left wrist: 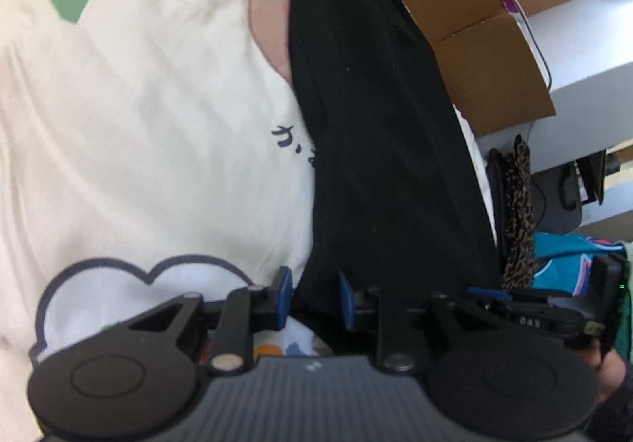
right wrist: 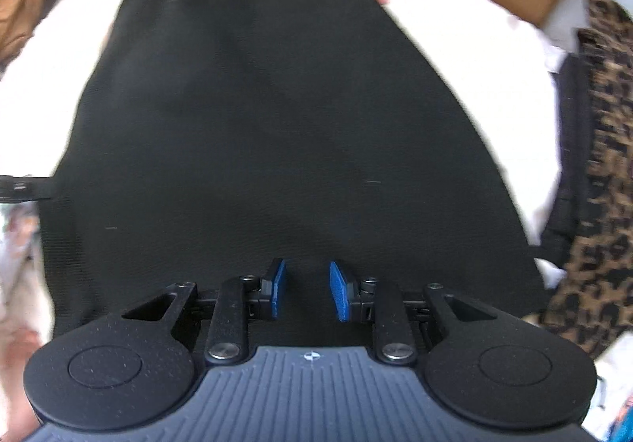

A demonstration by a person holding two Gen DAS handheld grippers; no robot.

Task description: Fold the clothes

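**Black garment mid-fold, both ends in play**

Long black knit garment (left wrist: 379, 133) lies on cream printed bedsheet (left wrist: 138, 106), narrowed lengthwise; cross-folds seemingly remain. Left tongs (left wrist: 314, 299): narrow gap, blue pads flanking a bunched near corner, grip likely. Right tongs (right wrist: 306, 291): narrow, over the cloth; whether pinching, cannot tell.

black garment (right wrist: 277, 106): top cut off by frame edge | leopard-print cloth (right wrist: 601, 165): motion-blurred | bedsheet lettering (left wrist: 290, 143): partly hidden under garment

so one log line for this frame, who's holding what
left tool: black garment edge between pads | right tool: over garment, grip unclear | surface: white printed sheet
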